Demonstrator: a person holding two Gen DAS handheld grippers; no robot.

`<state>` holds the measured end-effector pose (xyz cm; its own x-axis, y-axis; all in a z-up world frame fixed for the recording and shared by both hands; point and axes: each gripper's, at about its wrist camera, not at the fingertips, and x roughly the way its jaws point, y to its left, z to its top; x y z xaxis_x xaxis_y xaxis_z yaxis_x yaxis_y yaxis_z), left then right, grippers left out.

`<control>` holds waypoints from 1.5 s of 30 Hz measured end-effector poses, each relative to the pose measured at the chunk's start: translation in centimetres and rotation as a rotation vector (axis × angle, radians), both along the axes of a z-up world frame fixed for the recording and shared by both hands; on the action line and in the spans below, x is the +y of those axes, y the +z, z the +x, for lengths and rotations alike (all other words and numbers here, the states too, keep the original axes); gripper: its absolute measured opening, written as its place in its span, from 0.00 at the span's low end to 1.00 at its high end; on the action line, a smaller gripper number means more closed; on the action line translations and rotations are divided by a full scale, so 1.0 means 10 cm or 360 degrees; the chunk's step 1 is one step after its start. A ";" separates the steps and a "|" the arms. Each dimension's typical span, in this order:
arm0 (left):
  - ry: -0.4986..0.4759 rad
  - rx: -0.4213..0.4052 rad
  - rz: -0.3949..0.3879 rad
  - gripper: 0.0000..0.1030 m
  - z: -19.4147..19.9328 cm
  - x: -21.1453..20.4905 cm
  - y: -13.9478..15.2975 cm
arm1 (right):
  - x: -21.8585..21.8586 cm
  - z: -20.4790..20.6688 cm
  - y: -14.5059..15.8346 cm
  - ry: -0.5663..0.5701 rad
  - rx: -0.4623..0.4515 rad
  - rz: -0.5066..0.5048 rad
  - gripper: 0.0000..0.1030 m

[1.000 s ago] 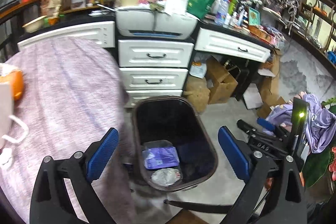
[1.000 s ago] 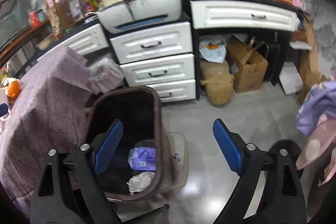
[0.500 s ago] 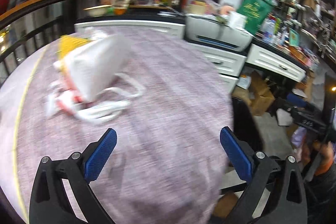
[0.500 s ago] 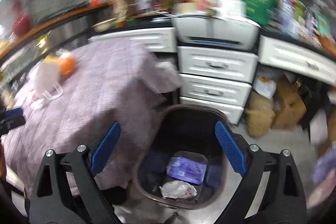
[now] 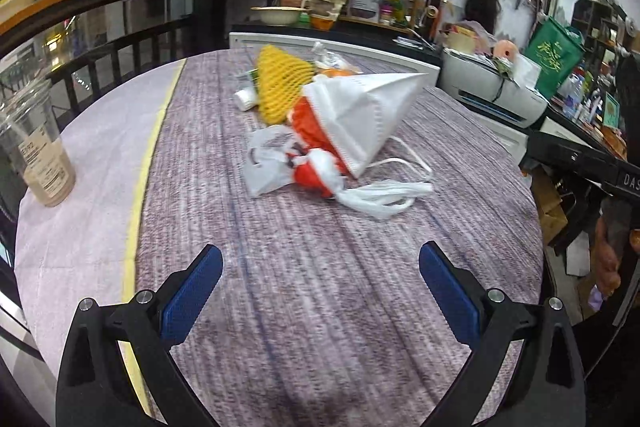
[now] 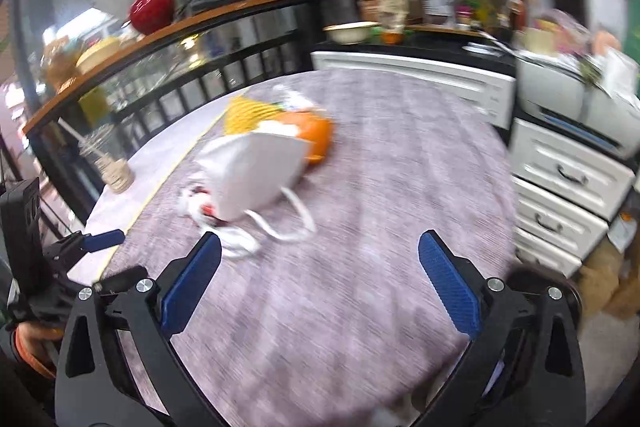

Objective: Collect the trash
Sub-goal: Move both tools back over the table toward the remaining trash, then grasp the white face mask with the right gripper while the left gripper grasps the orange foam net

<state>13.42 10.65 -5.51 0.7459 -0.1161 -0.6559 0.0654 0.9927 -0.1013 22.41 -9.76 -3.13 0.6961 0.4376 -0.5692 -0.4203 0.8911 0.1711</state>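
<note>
Left wrist: left tool [image 5: 320, 291] wide apart, empty, above tablecloth [image 5: 320, 327].

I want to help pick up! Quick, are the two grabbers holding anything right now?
Left gripper: open, holding nothing, above the table.
Right gripper: open, holding nothing.

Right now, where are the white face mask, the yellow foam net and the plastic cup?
white face mask [image 5: 360, 115], left wrist view, on its folded front panel.
yellow foam net [image 5: 278, 83], left wrist view, on its mesh middle.
plastic cup [image 5: 38, 151], left wrist view, on its labelled side.
</note>
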 end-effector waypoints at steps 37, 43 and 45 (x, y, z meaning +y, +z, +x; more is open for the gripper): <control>-0.0074 0.0029 -0.0028 0.95 0.20 -0.07 -0.02 | 0.39 0.07 0.35 0.0137 -0.0219 -0.0134 0.14; -0.0124 -0.0001 0.0059 0.94 0.51 -0.34 0.11 | 0.00 -0.04 0.43 0.0032 -0.0217 -0.0091 0.14; -0.0148 -0.0022 0.0138 0.94 0.63 -0.49 0.15 | -0.12 -0.07 0.42 0.0001 -0.0207 -0.0081 0.14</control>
